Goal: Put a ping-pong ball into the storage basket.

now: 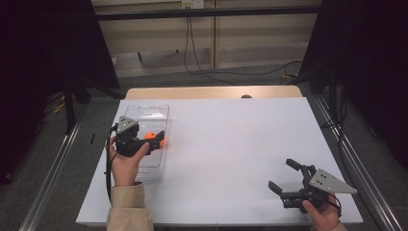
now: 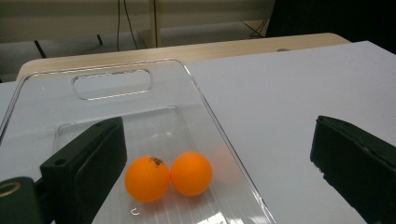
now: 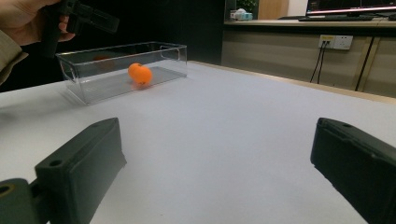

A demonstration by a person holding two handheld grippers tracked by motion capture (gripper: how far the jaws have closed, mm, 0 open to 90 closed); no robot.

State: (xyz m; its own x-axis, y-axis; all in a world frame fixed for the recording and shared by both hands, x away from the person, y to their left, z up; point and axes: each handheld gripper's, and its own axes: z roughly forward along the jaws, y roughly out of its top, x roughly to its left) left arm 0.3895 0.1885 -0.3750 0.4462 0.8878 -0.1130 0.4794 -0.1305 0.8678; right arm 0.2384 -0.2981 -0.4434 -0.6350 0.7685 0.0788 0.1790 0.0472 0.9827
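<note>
Two orange balls (image 2: 168,176) lie touching each other on the floor of the clear plastic bin (image 2: 116,86), as the left gripper view shows between its spread jaws. Left gripper (image 1: 156,138): held above the bin's near end, jaws wide apart and grasping nothing, so both balls count as delivered. Right gripper (image 1: 284,174): near the table's front right corner, well apart from the bin, its jaws also spread and empty over bare white table (image 1: 231,144). In the right gripper view the bin (image 3: 121,70) stands farther off with the balls (image 3: 141,74) inside and the left gripper (image 3: 79,18) raised over it. No further ball lies on the visible tabletop; judged from this, the placing work appears finished or nearly so, with only withdrawal of the left hand remaining.
</note>
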